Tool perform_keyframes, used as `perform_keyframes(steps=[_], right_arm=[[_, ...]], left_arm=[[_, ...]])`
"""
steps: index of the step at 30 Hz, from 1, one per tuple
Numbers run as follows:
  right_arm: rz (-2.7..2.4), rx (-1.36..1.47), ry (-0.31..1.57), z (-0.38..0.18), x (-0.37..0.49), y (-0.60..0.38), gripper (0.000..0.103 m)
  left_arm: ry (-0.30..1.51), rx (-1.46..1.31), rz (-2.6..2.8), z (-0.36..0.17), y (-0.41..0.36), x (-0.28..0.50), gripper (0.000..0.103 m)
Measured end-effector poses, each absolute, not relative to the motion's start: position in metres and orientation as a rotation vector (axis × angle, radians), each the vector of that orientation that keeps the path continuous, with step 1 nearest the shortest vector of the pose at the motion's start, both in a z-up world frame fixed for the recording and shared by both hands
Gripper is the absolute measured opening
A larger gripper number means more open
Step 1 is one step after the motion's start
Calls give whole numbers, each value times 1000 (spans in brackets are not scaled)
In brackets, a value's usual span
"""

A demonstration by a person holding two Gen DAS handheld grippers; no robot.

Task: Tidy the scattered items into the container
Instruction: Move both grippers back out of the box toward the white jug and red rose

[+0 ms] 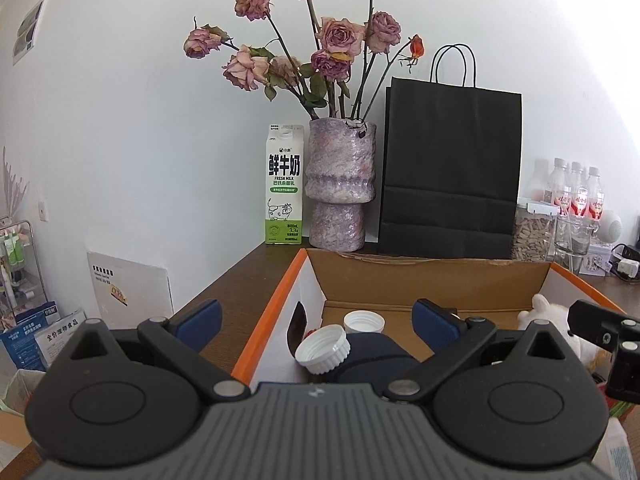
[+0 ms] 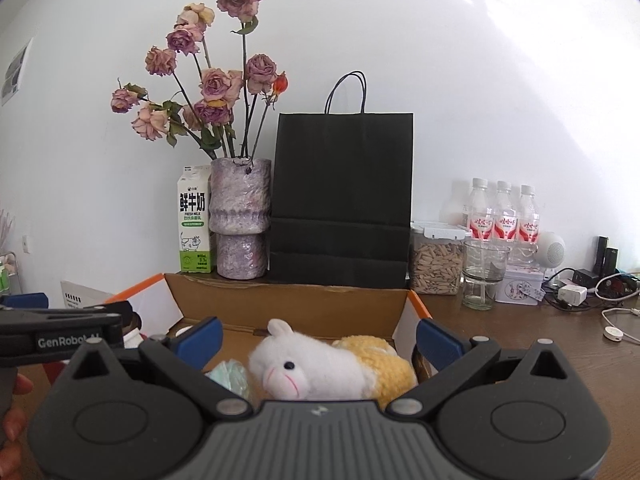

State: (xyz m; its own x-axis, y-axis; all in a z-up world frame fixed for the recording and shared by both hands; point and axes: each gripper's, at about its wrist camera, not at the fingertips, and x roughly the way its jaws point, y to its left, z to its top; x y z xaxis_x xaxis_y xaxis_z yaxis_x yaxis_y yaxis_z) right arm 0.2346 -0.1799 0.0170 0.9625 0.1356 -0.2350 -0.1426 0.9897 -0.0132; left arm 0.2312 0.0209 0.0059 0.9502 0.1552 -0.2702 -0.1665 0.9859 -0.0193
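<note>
White wall (image 1: 120, 140) fills most of both views, brown wooden table (image 2: 520, 360) under it. On the table at 12 o'clock from your grippers: black paper bag (image 2: 344, 200), mottled purple vase (image 1: 340, 184) with dried roses (image 1: 332, 40), milk carton (image 1: 284, 184) touching the vase's left side. At 2 o'clock in the right view you get a jar of seeds (image 2: 436, 268), water bottles (image 2: 504, 216), a clear glass (image 2: 484, 272), white chargers and cables (image 2: 576, 292).

Cardboard box (image 1: 400, 280), orange-edged flaps, sits open in front of the bag; both your grippers hang over it.

Left view only: two white bottle caps (image 1: 324, 348) lying on a dark blue item (image 1: 376, 356) in the box's left part, plus a white board (image 1: 132, 288) and a wire rack (image 1: 20, 264) at 9 o'clock down off the table edge. Plush shows there only as a sliver at 3 o'clock.

Right view only: the whole white-and-yellow plush toy (image 2: 320, 364) lying in the box at 12 o'clock, a pale green bundle (image 2: 232, 376) touching its left side, and your other gripper's body at 9 o'clock.

Left gripper (image 1: 316, 320): jaws spread wide, blue pads holding nothing, caps between and below them. Right gripper (image 2: 320, 338): jaws spread wide, nothing held, plush between the pads; contact cannot be told.
</note>
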Motion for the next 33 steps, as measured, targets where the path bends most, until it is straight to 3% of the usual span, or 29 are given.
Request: perform_keyframes(steps=[33], right_arm=[[155,32,139,5,128,-192,103]], left_arm=[[307,-37,264,-9,42,150,103]])
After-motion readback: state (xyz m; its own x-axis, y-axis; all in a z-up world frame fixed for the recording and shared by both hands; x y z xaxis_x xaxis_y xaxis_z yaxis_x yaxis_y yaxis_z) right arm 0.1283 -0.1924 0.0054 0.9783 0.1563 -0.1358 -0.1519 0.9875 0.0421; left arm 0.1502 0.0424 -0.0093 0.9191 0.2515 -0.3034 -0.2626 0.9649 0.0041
